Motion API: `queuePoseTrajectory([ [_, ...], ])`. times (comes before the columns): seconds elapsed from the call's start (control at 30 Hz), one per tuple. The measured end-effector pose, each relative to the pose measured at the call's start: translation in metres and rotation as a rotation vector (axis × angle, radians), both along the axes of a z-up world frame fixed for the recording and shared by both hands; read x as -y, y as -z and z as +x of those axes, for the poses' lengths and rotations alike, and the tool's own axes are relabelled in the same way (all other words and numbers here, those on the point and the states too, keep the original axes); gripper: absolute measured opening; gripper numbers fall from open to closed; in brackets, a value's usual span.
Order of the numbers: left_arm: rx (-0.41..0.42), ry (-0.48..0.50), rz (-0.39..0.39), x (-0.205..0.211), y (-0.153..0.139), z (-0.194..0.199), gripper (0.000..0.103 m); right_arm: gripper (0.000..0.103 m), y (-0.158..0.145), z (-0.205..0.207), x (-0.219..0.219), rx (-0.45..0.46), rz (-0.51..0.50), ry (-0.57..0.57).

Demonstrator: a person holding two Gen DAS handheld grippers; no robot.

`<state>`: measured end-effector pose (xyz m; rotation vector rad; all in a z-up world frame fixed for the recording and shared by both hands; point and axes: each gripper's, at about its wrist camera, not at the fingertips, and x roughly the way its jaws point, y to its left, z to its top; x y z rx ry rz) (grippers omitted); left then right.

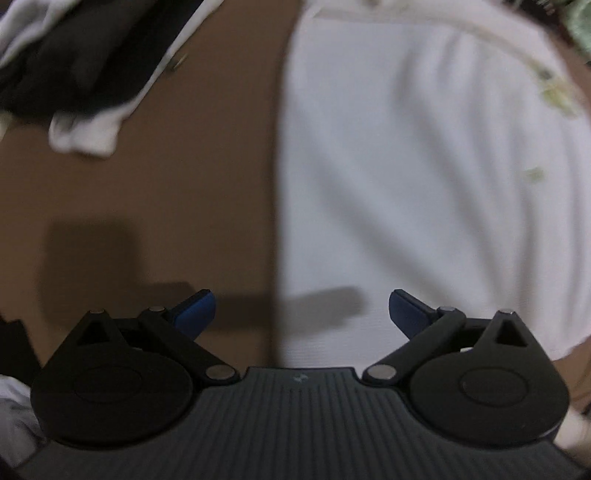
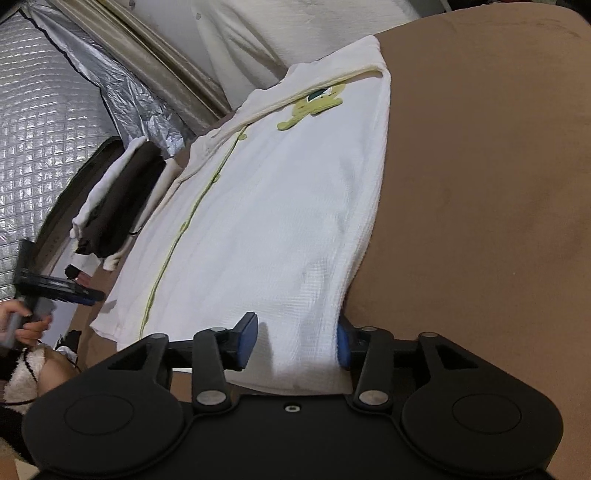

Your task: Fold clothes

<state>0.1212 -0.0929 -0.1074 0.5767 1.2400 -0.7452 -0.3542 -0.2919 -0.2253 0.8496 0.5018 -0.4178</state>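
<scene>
A white garment (image 2: 266, 206) with a green frog patch (image 2: 310, 103) and a green trim line lies flat, folded lengthwise, on a brown surface (image 2: 480, 184). My right gripper (image 2: 295, 345) is open at its near hem, and a fold of the cloth lies between the blue pads (image 2: 245, 345). The cloth edge partly covers the right pad. In the left wrist view the same white garment (image 1: 406, 184) fills the right half. My left gripper (image 1: 301, 314) hovers open over its left edge with nothing between the fingers. It also shows as the left gripper (image 2: 86, 295) held by a hand (image 2: 26, 325).
A stack of dark and white clothes (image 2: 118, 199) sits beyond the garment's left side, seen as the clothes stack (image 1: 66, 66) in the left wrist view. A silver quilted sheet (image 2: 44, 110) and white bedding (image 2: 295, 29) border the brown surface. Bare brown surface lies to the right.
</scene>
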Motion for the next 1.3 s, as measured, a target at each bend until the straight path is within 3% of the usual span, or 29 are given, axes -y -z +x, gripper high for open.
queuePoseTrajectory([
  [0.1, -0.175, -0.024, -0.032, -0.011, 0.019, 0.012, 0.103, 0.053, 0.001, -0.001, 0.003, 0.023, 0.033, 0.009],
  [0.13, -0.195, -0.033, -0.041, -0.010, 0.021, 0.015, 0.103, 0.055, 0.001, -0.002, 0.005, 0.033, 0.046, 0.014],
  [0.23, -0.182, -0.021, -0.057, -0.007, 0.023, 0.014, 0.103, 0.062, 0.003, 0.000, 0.007, 0.063, 0.080, 0.030],
  [0.27, -0.149, 0.022, -0.070, -0.007, 0.019, 0.007, 0.095, 0.064, 0.004, 0.001, 0.008, 0.077, 0.092, 0.037],
  [0.3, -0.116, 0.065, -0.082, -0.006, 0.015, 0.000, 0.075, 0.064, 0.005, 0.002, 0.008, 0.088, 0.103, 0.041],
  [0.33, -0.068, 0.109, -0.090, -0.006, 0.007, -0.011, 0.024, 0.064, 0.004, 0.004, 0.008, 0.094, 0.102, 0.042],
  [0.37, -0.015, 0.154, -0.097, -0.006, -0.002, -0.024, 0.001, 0.044, 0.004, 0.005, 0.008, 0.099, 0.100, 0.042],
  [0.4, 0.037, 0.199, -0.104, -0.006, -0.010, -0.037, 0.001, 0.010, -0.002, 0.009, 0.004, 0.066, 0.036, 0.025],
  [0.47, 0.153, 0.263, -0.106, -0.010, -0.027, -0.059, 0.001, 0.007, -0.019, 0.012, -0.006, 0.002, -0.118, 0.006],
  [0.53, 0.284, 0.295, -0.042, -0.013, -0.034, -0.074, 0.001, 0.006, -0.030, 0.006, -0.008, 0.011, -0.158, -0.008],
  [0.57, 0.291, 0.286, -0.019, -0.014, -0.032, -0.074, 0.001, 0.006, -0.035, 0.003, -0.009, 0.003, -0.172, -0.013],
  [0.73, 0.083, 0.166, 0.018, -0.016, -0.007, -0.043, 0.002, 0.008, -0.019, 0.005, -0.008, -0.124, -0.166, 0.041],
  [0.83, -0.111, 0.092, -0.016, -0.017, 0.008, -0.025, 0.009, 0.014, -0.009, -0.001, -0.005, -0.095, -0.094, 0.052],
  [0.9, -0.197, 0.067, -0.068, -0.023, 0.008, -0.017, 0.027, 0.026, -0.005, -0.003, -0.005, -0.058, -0.064, 0.052],
  [0.97, -0.310, 0.051, -0.128, -0.027, 0.010, -0.012, 0.075, 0.044, -0.001, -0.003, -0.006, -0.020, -0.037, 0.052],
  [1.03, -0.360, 0.053, -0.141, -0.025, 0.015, -0.012, 0.085, 0.054, 0.003, -0.004, -0.006, 0.018, -0.010, 0.052],
  [1.13, -0.302, 0.095, -0.095, -0.014, 0.025, -0.019, 0.088, 0.052, 0.010, -0.005, -0.007, 0.075, 0.031, 0.052],
  [1.2, -0.185, 0.167, -0.059, -0.006, 0.019, -0.038, 0.067, 0.023, 0.014, -0.006, -0.008, 0.113, 0.059, 0.052],
  [1.23, -0.106, 0.211, -0.038, -0.002, 0.014, -0.049, 0.035, 0.009, 0.009, -0.004, -0.008, 0.112, 0.036, 0.050],
  [1.27, -0.108, 0.217, -0.085, -0.004, 0.007, -0.054, 0.003, 0.009, 0.003, -0.002, -0.008, 0.107, 0.008, 0.048],
  [1.3, -0.129, 0.213, -0.148, -0.006, -0.001, -0.058, 0.004, 0.009, -0.003, 0.000, -0.009, 0.102, -0.020, 0.046],
])
